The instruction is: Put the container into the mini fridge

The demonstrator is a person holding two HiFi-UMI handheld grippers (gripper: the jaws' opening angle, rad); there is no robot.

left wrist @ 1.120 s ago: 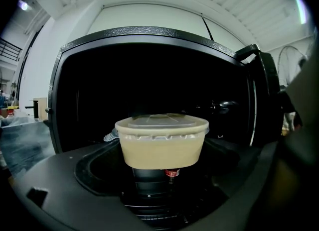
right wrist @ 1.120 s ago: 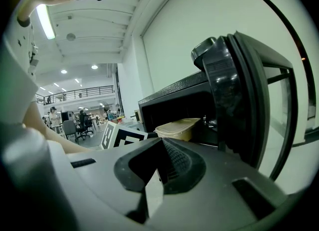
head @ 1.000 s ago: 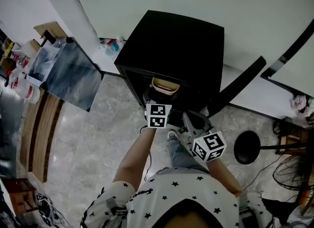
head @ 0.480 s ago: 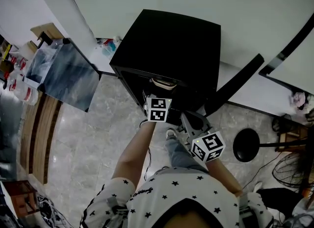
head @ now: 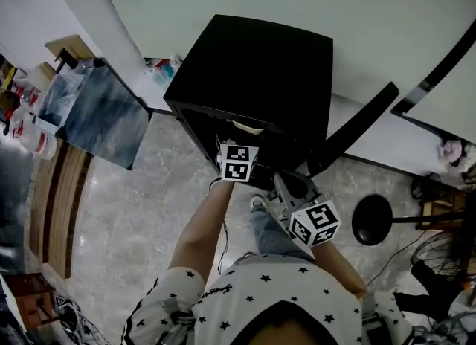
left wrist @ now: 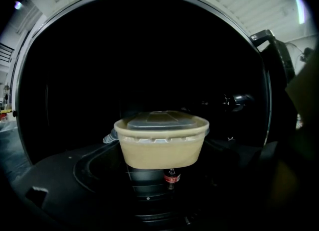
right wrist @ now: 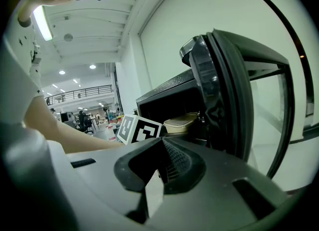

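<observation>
A beige container (left wrist: pixel 162 143) with a clear lid sits between the jaws of my left gripper (left wrist: pixel 164 171), which is shut on it inside the dark cavity of the black mini fridge (head: pixel 256 65). In the head view only a sliver of the container (head: pixel 245 126) shows under the fridge's top edge, just beyond the left gripper (head: pixel 236 159). My right gripper (head: pixel 296 196) hangs back in front of the fridge, jaws shut on nothing. The right gripper view shows the container (right wrist: pixel 182 122) within the opening, beside the open fridge door (right wrist: pixel 222 95).
The open fridge door (head: pixel 355 132) juts out at the right of the opening. A reflective panel (head: pixel 93 113) stands to the left. A small cola bottle (left wrist: pixel 171 176) shows low inside the fridge. A round black stand base (head: pixel 372 220) and a fan (head: pixel 439 262) are at right.
My left gripper has pushed the container deeper into the fridge; it now shows much less under the top edge. The right gripper has hardly moved.
</observation>
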